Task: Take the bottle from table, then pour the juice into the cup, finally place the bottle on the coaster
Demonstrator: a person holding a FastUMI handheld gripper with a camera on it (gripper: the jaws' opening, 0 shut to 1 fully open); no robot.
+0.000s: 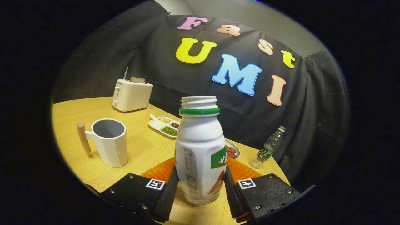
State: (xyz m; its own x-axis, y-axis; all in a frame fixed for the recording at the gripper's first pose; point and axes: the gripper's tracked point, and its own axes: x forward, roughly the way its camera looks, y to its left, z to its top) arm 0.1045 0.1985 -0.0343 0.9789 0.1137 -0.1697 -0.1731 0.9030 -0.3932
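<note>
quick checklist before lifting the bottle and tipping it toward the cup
1. Bottle between the fingers, one at each side: ok.
2. Gripper shut on it, both fingers pressing: ok.
3. Cap off, neck open: ok.
4. Bottle upright on the table: ok.
5. Cup upright, mouth open, beyond the left finger: ok.
6. Juice level inside: cannot tell, the body is opaque.

A cream toaster point(132, 94) with a bread slice stands at the wooden table's point(143, 147) far edge. Near it lies a white divided dish point(165, 125) of beans. A clear plastic water bottle point(269, 147) leans well apart.
</note>
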